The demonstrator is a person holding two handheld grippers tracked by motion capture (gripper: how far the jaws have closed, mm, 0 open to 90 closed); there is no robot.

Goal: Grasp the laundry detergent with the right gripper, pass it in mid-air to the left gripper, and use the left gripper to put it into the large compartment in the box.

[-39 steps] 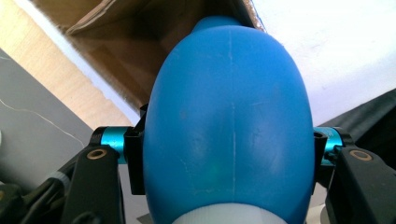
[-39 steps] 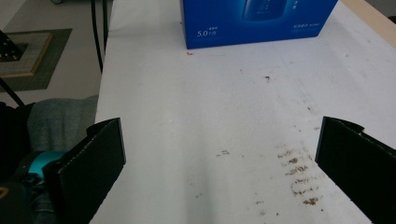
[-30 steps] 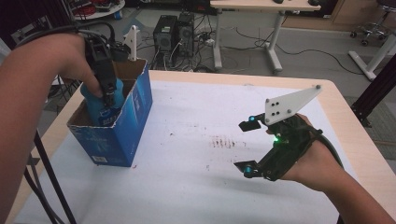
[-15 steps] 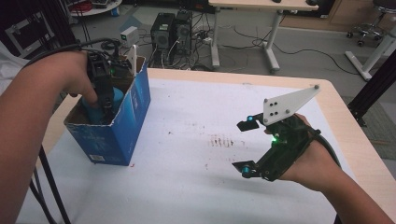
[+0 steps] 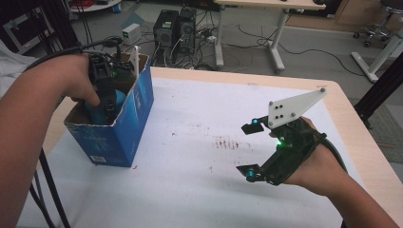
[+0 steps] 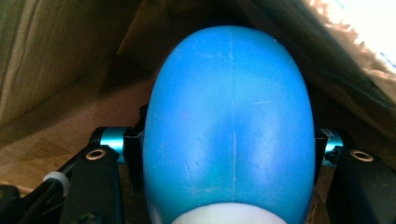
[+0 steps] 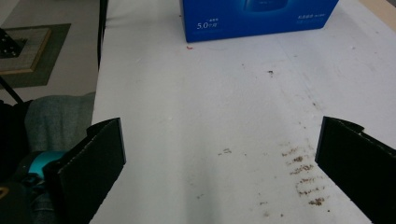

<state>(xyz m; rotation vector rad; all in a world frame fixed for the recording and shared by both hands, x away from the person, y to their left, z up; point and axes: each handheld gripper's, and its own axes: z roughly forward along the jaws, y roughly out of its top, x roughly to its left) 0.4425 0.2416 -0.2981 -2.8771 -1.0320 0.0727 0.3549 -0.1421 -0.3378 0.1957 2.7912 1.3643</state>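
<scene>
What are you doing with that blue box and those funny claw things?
A person holds a claw-like gripper in each hand at a white-topped table. The left gripper reaches down into the open blue cardboard box and is clamped on a smooth blue egg-shaped thing. The right gripper hovers over the table with its jaws wide open, holding nothing, near some brown crumbs.

Smooth blue egg-shaped object (image 6: 231, 135) inside open blue cardboard box (image 5: 124, 124)
</scene>
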